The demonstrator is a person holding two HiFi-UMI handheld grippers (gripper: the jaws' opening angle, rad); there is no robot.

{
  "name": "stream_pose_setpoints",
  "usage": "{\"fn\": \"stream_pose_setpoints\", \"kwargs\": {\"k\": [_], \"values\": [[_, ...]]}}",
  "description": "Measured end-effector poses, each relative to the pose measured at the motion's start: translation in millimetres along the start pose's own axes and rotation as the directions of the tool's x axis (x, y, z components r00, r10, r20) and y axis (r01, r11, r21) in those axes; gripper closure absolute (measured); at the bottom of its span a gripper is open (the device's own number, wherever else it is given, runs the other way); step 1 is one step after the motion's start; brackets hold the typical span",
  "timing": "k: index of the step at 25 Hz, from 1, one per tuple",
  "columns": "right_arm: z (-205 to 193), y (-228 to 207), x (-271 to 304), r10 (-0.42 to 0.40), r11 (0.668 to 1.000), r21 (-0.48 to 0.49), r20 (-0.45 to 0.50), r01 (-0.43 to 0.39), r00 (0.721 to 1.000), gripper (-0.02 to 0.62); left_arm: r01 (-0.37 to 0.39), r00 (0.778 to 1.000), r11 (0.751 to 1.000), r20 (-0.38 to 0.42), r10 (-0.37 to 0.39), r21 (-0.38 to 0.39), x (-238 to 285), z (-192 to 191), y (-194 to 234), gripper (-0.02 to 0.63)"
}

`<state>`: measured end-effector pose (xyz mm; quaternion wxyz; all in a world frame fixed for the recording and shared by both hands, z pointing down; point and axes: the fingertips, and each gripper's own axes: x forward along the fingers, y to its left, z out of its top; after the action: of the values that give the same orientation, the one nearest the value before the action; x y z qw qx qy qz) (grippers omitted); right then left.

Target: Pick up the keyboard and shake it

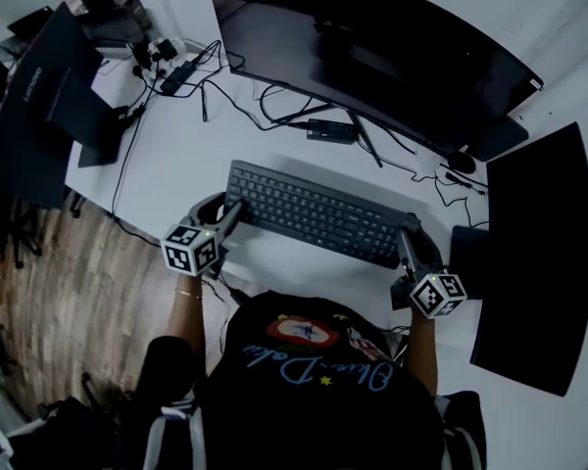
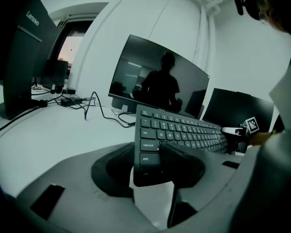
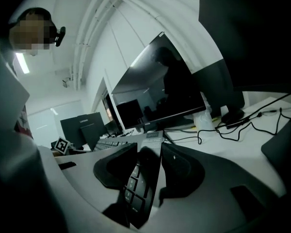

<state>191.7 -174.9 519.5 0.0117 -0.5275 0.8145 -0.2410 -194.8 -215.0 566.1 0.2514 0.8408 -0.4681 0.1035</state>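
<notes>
Dark keyboard [image 1: 314, 211] clamped at both ends, left gripper [image 1: 227, 218] and right gripper [image 1: 409, 238] gripping it, white desk [image 1: 176, 145] beneath, curved monitor [image 1: 372, 47] behind.

Office: I'm at a white desk [image 1: 176, 155] with a wide curved black monitor [image 1: 392, 57] along its far edge, black Lenovo screen [image 1: 29, 106] at its left edge, dark grey slim keyboard [image 1: 314, 213], tangled black cables [image 1: 267, 106].
</notes>
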Motion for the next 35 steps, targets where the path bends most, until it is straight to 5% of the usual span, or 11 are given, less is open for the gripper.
{"fn": "stream_pose_setpoints", "kwargs": {"k": [12, 28, 35], "values": [[46.4, 23.3, -8.4, 0.062, 0.996, -0.077, 0.163, -0.050, 0.985, 0.457, -0.025, 0.985, 0.998, 0.169, 0.014, 0.063, -17.5, 36.8, -7.7, 0.449], [82.9, 45.5, -23.1, 0.102, 0.982, -0.184, 0.295, -0.049, 0.950, 0.459, 0.009, 0.933, 0.992, 0.357, -0.054, 0.127, -33.0, 86.0, -24.8, 0.449], [98.0, 57.1, -27.1, 0.117, 0.972, -0.230, 0.322, -0.042, 0.939, 0.457, -0.031, 0.927, 0.991, 0.374, -0.020, 0.129, -42.6, 94.9, -24.2, 0.449]]}}
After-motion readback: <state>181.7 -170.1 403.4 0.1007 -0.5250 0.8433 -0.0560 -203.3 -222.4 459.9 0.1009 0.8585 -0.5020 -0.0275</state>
